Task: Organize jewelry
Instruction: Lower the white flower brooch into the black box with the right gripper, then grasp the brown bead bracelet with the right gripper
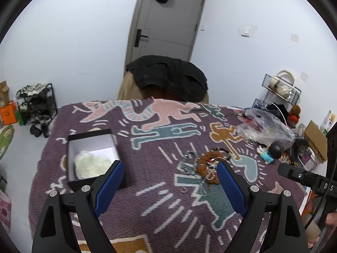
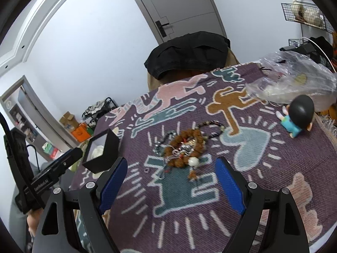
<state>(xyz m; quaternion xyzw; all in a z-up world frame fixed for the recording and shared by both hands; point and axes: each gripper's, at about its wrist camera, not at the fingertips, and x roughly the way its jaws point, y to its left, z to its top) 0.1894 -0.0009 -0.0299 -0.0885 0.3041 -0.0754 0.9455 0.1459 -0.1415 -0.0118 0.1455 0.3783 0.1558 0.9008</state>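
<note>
A pile of jewelry (image 2: 185, 147) lies on the patterned purple cloth (image 2: 189, 200): brown bead bracelets, a dark bead string, silver chains and a white bead. It also shows in the left wrist view (image 1: 205, 165). A black box (image 1: 90, 158) with white lining and a whitish pad stands open to the left; it also shows in the right wrist view (image 2: 102, 150). My left gripper (image 1: 168, 170) is open and empty above the cloth between box and pile. My right gripper (image 2: 171, 168) is open and empty just short of the pile.
A small figurine (image 2: 297, 118) in a blue shirt lies at the right, beside a crumpled clear plastic bag (image 2: 294, 84). A chair with dark clothing (image 1: 168, 78) stands behind the table. Wire racks and clutter are at the far right, a shoe rack at the far left.
</note>
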